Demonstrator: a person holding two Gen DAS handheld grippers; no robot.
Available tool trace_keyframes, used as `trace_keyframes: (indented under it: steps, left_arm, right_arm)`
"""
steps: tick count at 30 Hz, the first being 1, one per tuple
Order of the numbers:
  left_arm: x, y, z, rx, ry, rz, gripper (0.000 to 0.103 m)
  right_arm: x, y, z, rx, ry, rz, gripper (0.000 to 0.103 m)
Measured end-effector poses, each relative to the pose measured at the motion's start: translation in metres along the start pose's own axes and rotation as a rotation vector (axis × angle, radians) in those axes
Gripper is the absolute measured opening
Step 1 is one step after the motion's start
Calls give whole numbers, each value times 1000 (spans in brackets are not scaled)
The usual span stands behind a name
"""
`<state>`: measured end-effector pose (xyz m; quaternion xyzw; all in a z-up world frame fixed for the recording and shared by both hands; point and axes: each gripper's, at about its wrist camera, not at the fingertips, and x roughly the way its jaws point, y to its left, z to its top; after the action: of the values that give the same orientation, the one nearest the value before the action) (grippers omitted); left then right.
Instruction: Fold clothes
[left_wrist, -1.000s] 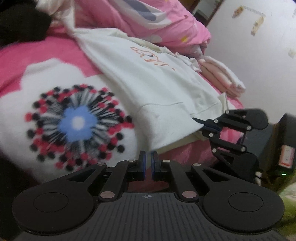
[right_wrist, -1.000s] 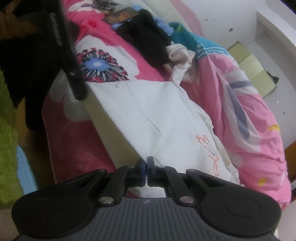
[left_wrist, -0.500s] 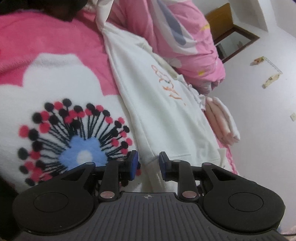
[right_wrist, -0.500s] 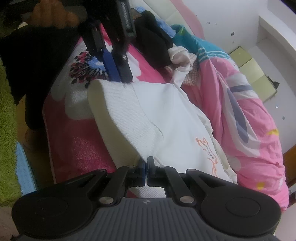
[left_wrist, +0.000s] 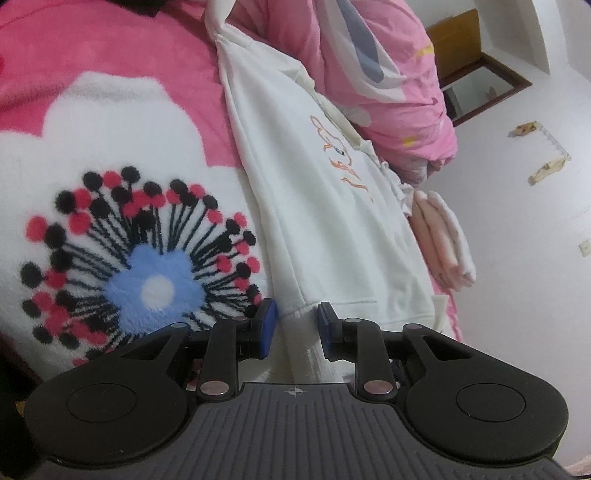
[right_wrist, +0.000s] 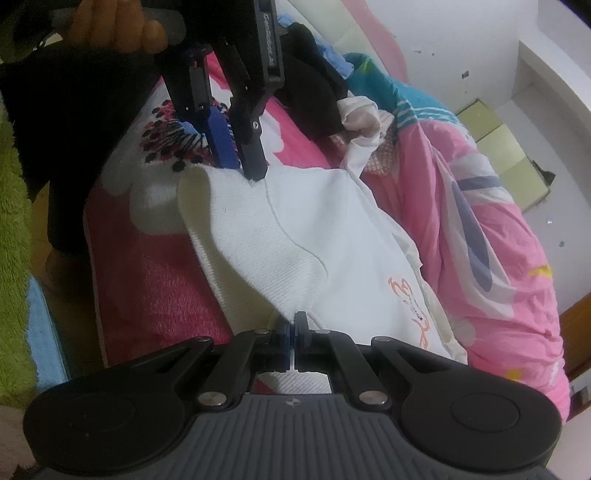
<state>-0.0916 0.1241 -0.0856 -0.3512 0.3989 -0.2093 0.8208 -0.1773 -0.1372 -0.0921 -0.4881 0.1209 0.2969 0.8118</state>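
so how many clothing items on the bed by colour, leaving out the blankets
white or cream: 2, the sweatshirt and a crumpled garment
black: 1, a garment
pale pink: 1, a folded stack
blue: 1, cloth behind the black garment
total: 5

Soft, even indoor light fills both views, with no hard shadows and no glare, though the white hoodie (right_wrist: 295, 221) reads nearly washed out in the right wrist view. Fisheye bending curves the wall (left_wrist: 517, 240) and bed edges toward the frame corners. The dark sleeve (right_wrist: 74, 129) at top left loses all detail, and textures look slightly soft and noisy throughout.
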Motion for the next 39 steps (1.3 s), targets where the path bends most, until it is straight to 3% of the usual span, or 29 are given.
trace_keyframes:
  steps: [7, 16, 21, 25, 31, 34, 36, 39]
  left_arm:
    - [-2, -7, -9, 68, -34, 66, 10]
    - [-8, -4, -16, 93, -50, 82, 7]
    - [-11, 0, -19, 97, -61, 71, 6]
    - [-13, 5, -20, 86, -63, 53, 7]
    - [-14, 7, -22, 88, -71, 43, 6]
    - [-15, 7, -23, 92, -77, 41, 7]
    - [-15, 7, -24, 95, -82, 41, 7]
    - [-16, 6, -25, 101, -90, 46, 6]
  right_arm:
    - [1, 0, 1, -3, 2, -2, 0]
    - [1, 4, 4, -30, 9, -12, 1]
    - [-9, -5, 3, 21, 21, 29, 4]
    - [-22, -24, -6, 162, 61, 104, 17]
    - [-46, -54, -28, 377, 127, 218, 17]
    - [-55, -87, -36, 589, 70, 244, 17]
    - [-56, -111, -37, 756, -18, 264, 17]
    - [-41, -125, -25, 858, -130, 304, 17]
